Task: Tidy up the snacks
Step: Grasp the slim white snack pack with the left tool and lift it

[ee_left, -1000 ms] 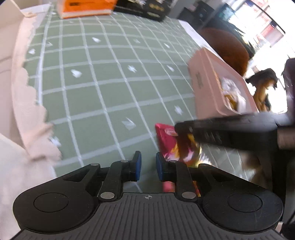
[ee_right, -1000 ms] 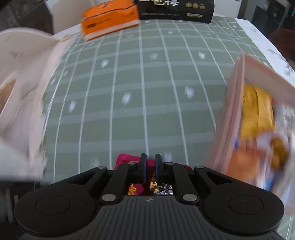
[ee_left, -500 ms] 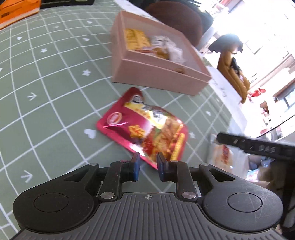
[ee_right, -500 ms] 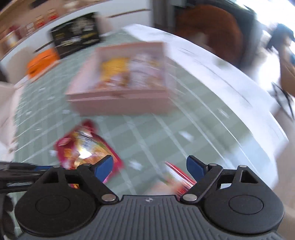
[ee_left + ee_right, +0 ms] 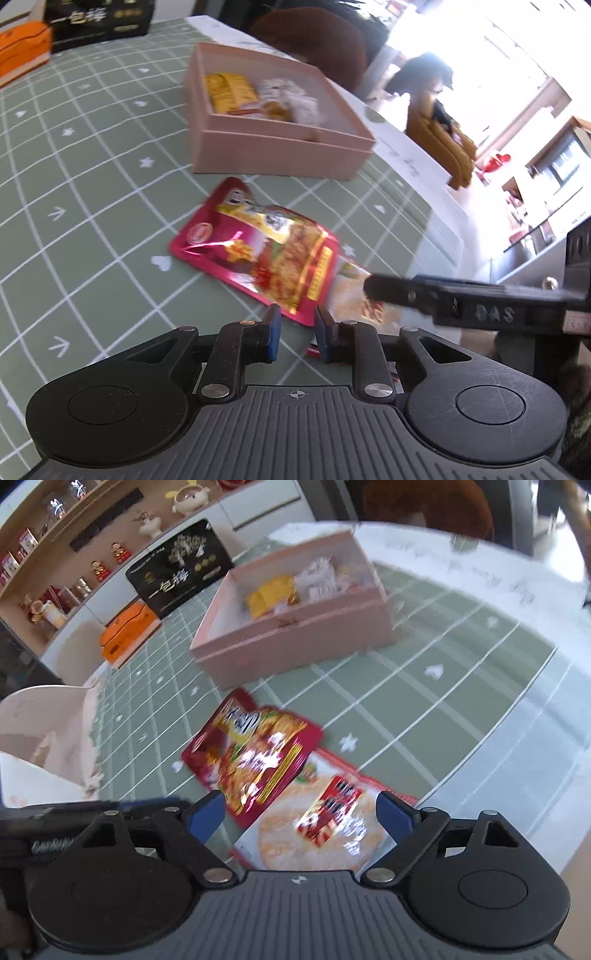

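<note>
A red snack packet (image 5: 258,254) lies flat on the green mat, in front of a pink box (image 5: 273,144) that holds yellow and white snacks. It also shows in the right wrist view (image 5: 255,753). A white-and-red rice cracker packet (image 5: 325,830) lies partly under its near edge. My left gripper (image 5: 295,332) is nearly shut and empty, just short of the red packet's corner. My right gripper (image 5: 301,812) is open wide and empty, over the cracker packet. The pink box (image 5: 295,627) stands beyond.
An orange box (image 5: 127,637) and a black gift box (image 5: 181,568) stand at the mat's far end. A white chair back (image 5: 40,738) is at the left. The table edge (image 5: 535,760) runs close on the right.
Both grippers swung from the far mat toward the pink box and packets. My right gripper opened wide and now hangs over the cracker packet. The red packet lies loose on the mat.
</note>
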`<action>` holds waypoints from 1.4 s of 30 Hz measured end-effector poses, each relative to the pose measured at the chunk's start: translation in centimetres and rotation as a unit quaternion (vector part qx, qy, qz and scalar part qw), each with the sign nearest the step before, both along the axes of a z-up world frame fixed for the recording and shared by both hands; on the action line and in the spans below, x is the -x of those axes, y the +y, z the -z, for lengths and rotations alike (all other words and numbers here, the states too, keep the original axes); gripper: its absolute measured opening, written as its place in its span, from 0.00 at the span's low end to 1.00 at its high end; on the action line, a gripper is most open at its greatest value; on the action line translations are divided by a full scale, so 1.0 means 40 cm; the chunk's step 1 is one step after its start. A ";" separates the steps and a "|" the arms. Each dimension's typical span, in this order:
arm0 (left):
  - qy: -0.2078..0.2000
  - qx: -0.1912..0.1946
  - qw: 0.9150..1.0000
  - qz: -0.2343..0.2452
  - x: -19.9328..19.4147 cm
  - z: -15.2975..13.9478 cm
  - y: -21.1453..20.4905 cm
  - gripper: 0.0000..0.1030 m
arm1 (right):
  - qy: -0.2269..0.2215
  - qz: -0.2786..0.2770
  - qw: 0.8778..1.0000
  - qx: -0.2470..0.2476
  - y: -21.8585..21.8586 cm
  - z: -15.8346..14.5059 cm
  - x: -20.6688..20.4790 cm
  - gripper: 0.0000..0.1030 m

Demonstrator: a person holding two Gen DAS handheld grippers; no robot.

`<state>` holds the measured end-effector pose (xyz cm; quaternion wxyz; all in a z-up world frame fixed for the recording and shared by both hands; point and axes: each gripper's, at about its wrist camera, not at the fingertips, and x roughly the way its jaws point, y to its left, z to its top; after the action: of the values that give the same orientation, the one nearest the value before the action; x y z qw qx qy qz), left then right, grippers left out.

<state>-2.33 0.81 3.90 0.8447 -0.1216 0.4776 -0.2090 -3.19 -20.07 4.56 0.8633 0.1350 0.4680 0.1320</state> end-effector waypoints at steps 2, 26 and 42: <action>0.004 0.011 1.000 0.000 -0.005 0.012 -0.008 0.23 | -0.011 0.023 0.999 0.035 -0.008 -0.008 0.007 0.87; 0.064 0.084 0.991 0.085 -0.036 0.078 -0.151 0.36 | -0.017 0.085 0.989 0.120 -0.105 0.039 0.114 0.67; 0.054 0.085 0.992 0.077 -0.098 0.110 -0.205 0.35 | -0.023 0.135 0.988 0.076 -0.193 0.032 0.128 0.68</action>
<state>1.60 -7.40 -0.50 0.7856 -0.1672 0.5111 -0.3060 -8.32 -27.81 3.30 0.8917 0.1275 0.4339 -0.0191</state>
